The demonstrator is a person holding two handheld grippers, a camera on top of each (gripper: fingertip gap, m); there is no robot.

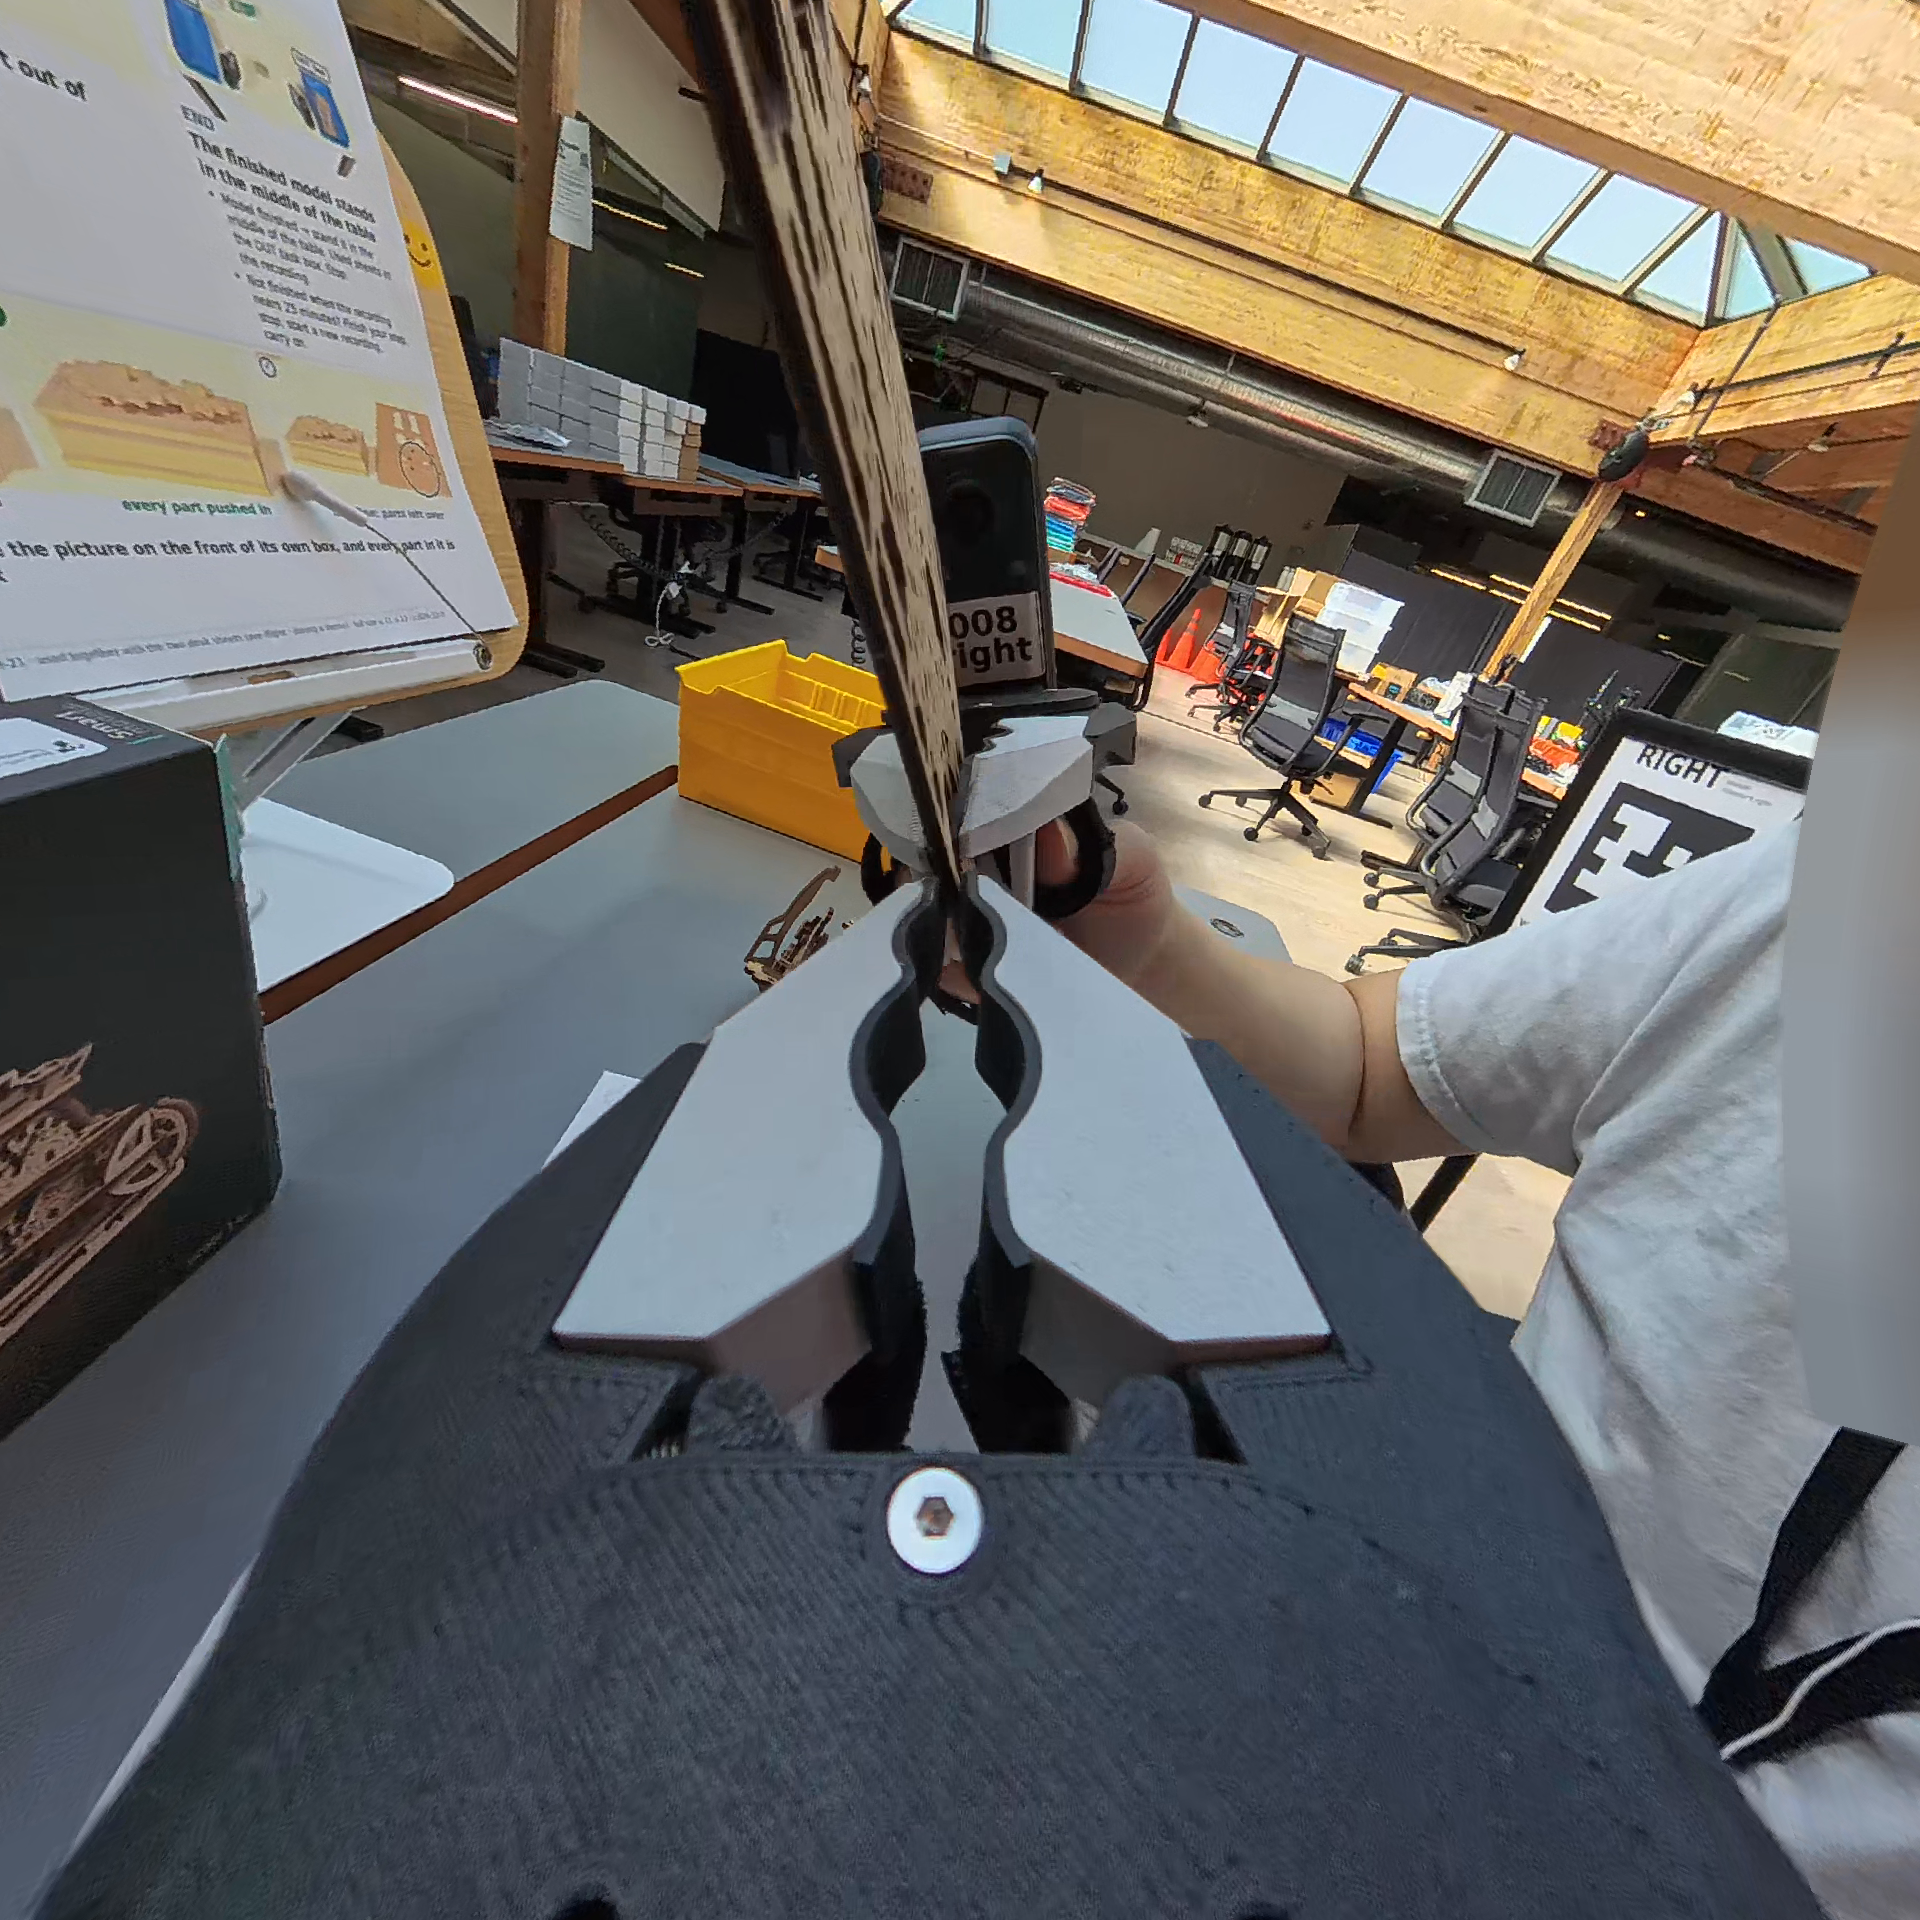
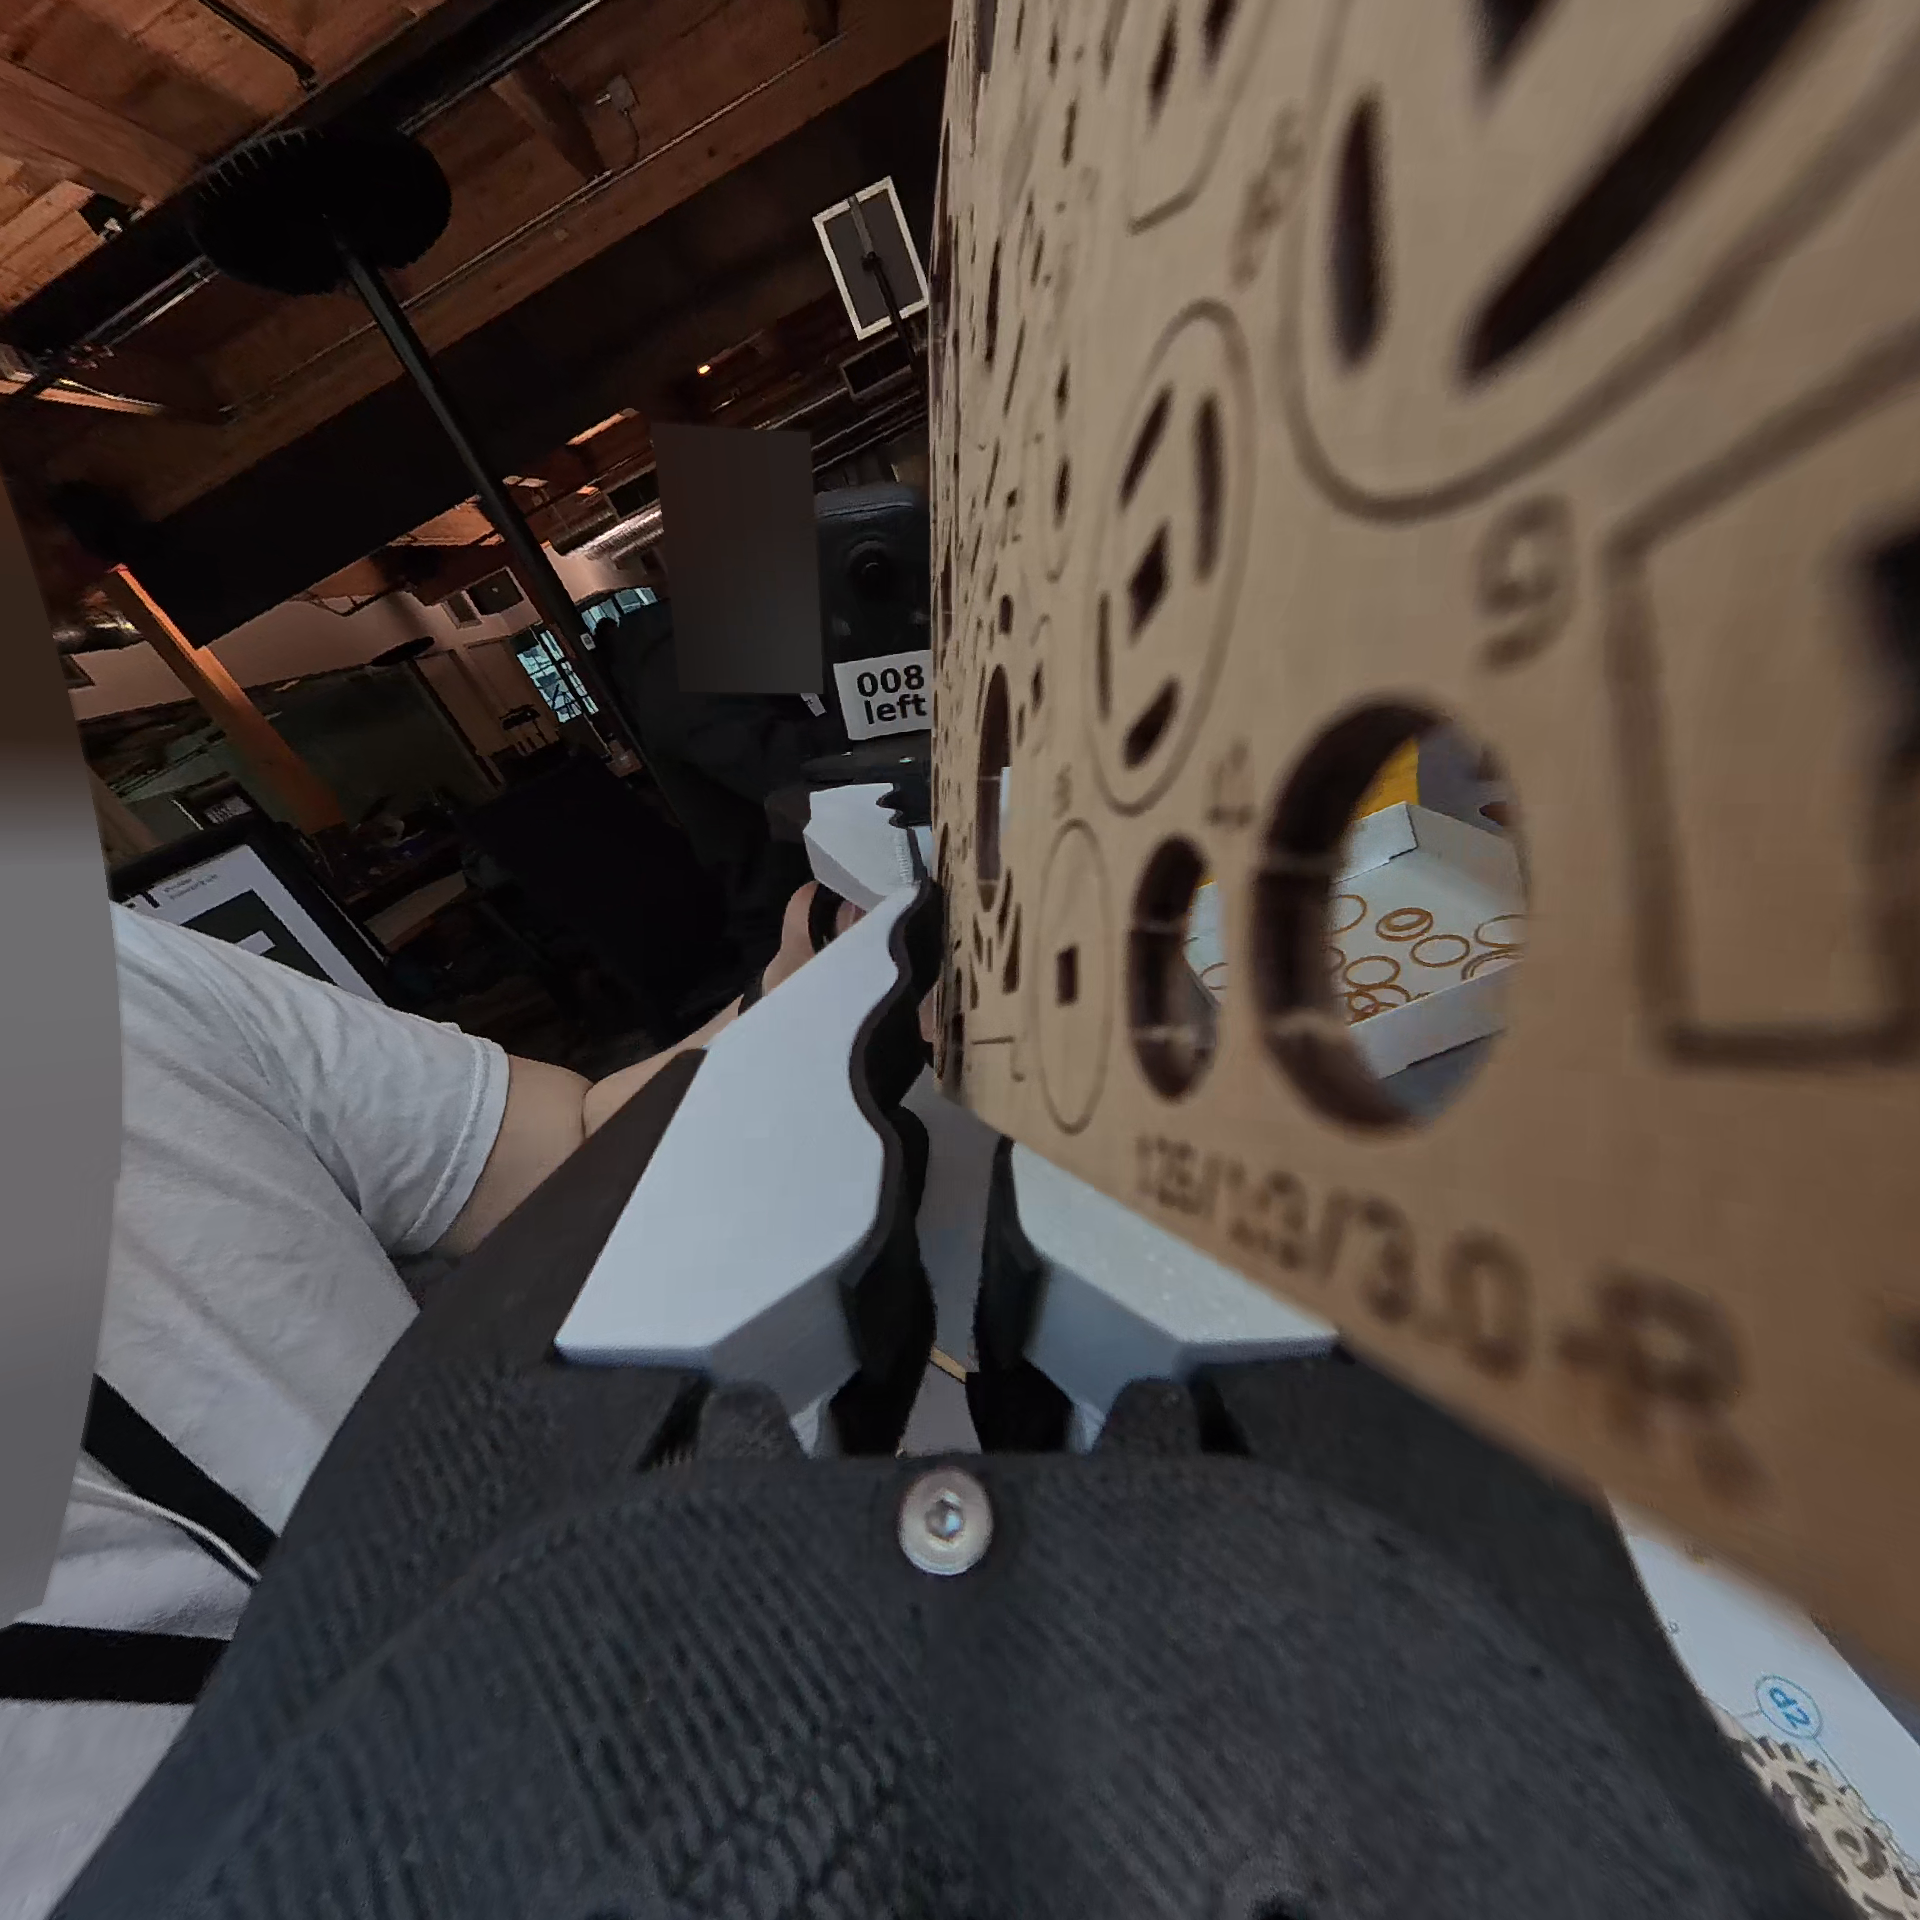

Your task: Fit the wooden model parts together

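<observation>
A laser-cut wooden parts sheet (image 1: 831, 364) is held up in the air between both grippers. In the left wrist view I see it edge-on, rising toward the top. My left gripper (image 1: 943, 906) is shut on its lower edge. My right gripper (image 1: 951, 821) faces it from the far side and is shut on the same edge. In the right wrist view the sheet (image 2: 1351, 623) fills the right half, with cut-out holes. My right gripper (image 2: 935, 935) clamps it, its right finger hidden behind the sheet. The left gripper (image 2: 878, 831) shows just beyond.
A partly built wooden model (image 1: 795, 930) lies on the grey table (image 1: 468, 1039). A yellow bin (image 1: 769, 727) stands behind it. A black model box (image 1: 114, 1039) and an instruction board (image 1: 229, 364) are at the left. A white tray of rings (image 2: 1423, 935) shows through a hole. My two grippers' fingertips are within a few centimetres of each other.
</observation>
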